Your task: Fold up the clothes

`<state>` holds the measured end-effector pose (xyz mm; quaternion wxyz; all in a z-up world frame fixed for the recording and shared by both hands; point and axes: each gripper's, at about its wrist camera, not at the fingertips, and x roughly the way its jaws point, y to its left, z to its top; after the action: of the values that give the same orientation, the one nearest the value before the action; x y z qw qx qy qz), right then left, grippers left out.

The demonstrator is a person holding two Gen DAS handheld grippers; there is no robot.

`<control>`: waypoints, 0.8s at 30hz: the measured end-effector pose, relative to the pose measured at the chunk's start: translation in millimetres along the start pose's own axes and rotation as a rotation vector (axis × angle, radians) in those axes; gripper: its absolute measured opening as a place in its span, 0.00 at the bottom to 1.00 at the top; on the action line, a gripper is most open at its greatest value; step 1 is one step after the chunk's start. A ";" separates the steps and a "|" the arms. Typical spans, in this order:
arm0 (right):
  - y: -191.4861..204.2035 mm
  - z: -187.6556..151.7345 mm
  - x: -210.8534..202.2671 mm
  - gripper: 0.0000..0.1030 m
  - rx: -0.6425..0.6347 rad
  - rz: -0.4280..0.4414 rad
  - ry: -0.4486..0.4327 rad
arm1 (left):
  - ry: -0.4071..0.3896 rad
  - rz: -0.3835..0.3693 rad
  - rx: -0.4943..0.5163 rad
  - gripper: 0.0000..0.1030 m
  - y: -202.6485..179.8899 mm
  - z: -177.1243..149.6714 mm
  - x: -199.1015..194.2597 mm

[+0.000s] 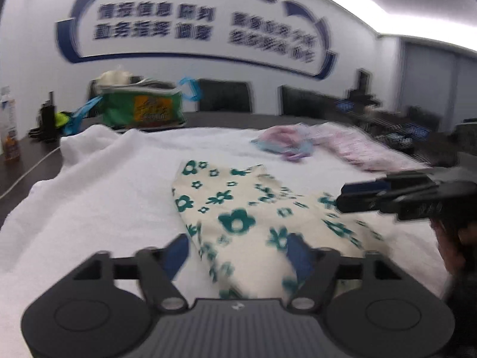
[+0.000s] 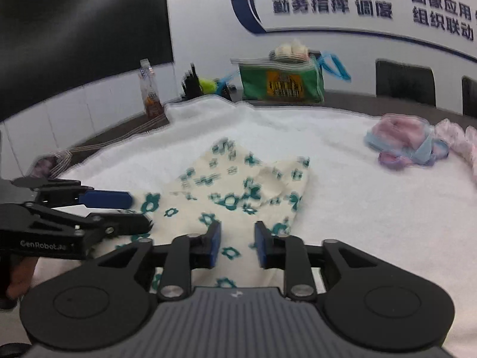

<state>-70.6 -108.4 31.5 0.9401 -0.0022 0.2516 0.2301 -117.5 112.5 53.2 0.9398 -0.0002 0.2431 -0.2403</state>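
Where the fluffy white towel (image 1: 98,197) spreads, creased floral garment (image 1: 238,208) beneath both seemingly empty, parted grippers: left gripper (image 1: 238,250), right gripper (image 2: 237,244).

Motion blur is smearing the wall lettering (image 1: 190,24) and pink clothes (image 1: 351,146); the floral garment's (image 1: 253,217) near end is hiding behind the left hand-held gripper (image 1: 238,253).

You've got a cream garment (image 2: 238,191) with teal flower print on a white towel (image 2: 342,197), pink-and-lilac clothes (image 2: 402,143) beyond, green bag (image 2: 281,82) with a yellow panel behind
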 end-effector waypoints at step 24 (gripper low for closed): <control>-24.3 -39.7 -59.4 0.04 -0.023 0.415 -0.020 | 0.102 -0.394 -0.025 0.14 1.5 -7.5 -26.8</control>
<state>-124.4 -160.6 22.2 0.8750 0.0414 0.2347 0.4215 -140.8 126.8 58.7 0.8609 -0.0472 0.2888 -0.4161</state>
